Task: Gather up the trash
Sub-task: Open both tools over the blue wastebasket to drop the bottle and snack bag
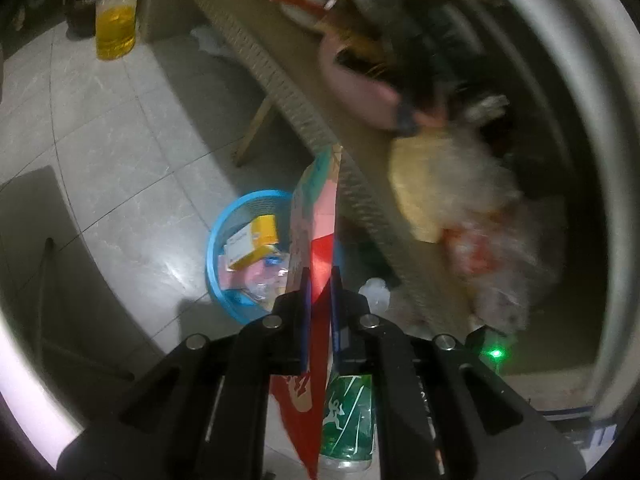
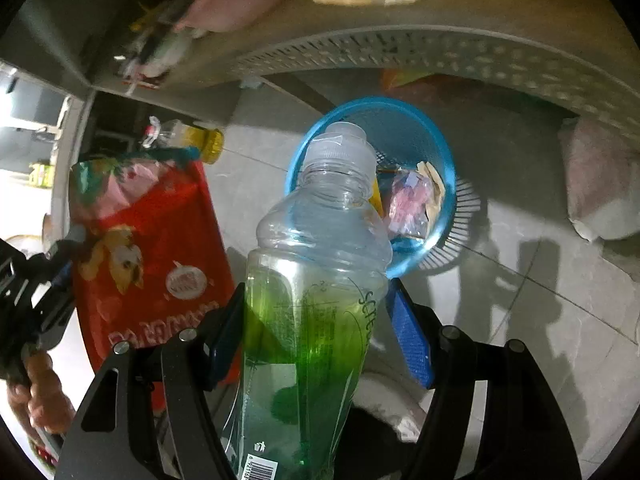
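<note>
My left gripper is shut on a flat red snack bag, seen edge-on; the same snack bag shows its printed face at the left of the right wrist view. My right gripper is shut on a clear plastic bottle with a green label, its cap pointing toward a blue mesh bin on the floor. The blue bin holds a yellow box, wrappers and clear plastic. The green-labelled bottle shows below my left fingers.
A wicker-edged table loaded with bags and clutter runs beside the bin. A jug of yellow liquid stands on the grey tiled floor. A pale bag lies at the right. A hand grips the left tool.
</note>
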`<state>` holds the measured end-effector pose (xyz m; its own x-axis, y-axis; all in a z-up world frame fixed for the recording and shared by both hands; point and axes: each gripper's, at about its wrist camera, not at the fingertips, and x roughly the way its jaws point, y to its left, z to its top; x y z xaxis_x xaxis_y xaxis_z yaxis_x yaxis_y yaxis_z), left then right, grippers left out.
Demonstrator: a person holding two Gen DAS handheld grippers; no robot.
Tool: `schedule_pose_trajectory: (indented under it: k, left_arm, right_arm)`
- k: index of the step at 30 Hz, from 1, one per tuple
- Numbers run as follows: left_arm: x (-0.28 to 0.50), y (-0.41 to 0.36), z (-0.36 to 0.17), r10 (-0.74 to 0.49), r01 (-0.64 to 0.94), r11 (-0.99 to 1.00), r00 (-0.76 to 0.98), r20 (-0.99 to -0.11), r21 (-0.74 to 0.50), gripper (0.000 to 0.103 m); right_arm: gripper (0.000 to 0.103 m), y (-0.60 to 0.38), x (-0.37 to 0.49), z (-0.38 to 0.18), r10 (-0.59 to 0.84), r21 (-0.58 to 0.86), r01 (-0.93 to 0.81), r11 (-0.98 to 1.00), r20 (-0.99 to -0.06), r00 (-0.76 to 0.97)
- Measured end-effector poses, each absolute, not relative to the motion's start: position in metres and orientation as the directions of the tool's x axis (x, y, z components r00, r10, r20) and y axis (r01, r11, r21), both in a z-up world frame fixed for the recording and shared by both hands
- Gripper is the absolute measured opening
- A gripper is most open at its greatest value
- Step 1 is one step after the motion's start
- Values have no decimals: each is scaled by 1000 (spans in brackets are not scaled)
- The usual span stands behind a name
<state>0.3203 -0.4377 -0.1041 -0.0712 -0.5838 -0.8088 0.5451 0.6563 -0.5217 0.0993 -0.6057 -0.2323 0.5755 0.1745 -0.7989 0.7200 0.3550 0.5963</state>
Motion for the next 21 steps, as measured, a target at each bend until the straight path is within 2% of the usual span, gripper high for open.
schedule_pose_trajectory:
  k: [2, 4, 5, 6, 10, 21]
  left_arm:
    - [331, -450, -122, -566, 536, 672, -74, -821, -511, 9]
    - [339, -461, -139, -537, 531, 688, -87, -839, -495, 31]
    - [341, -462, -143, -529, 523, 697, -87, -844, -491, 47]
    - [344, -461, -147, -525, 509, 709, -82, -847, -489, 48]
    - [344, -443, -142, -558, 494, 699, -76, -826, -517, 52]
    - [313, -370, -61, -618, 575, 666, 70, -783, -475, 63]
  right_arm:
    - [68, -618, 119, -247, 172, 584, 725, 365, -807, 564]
    - [68, -631, 141, -266, 173, 567, 734, 374, -820, 546]
    - [70, -638, 150, -279, 172, 546, 750, 373, -835, 522]
    - [74, -644, 156, -293, 169, 529, 766, 365, -847, 504]
    - [74, -654, 155, -317, 135, 482, 815, 321, -875, 464]
    - [74, -615, 98, -286, 12, 449, 813, 370, -878, 479]
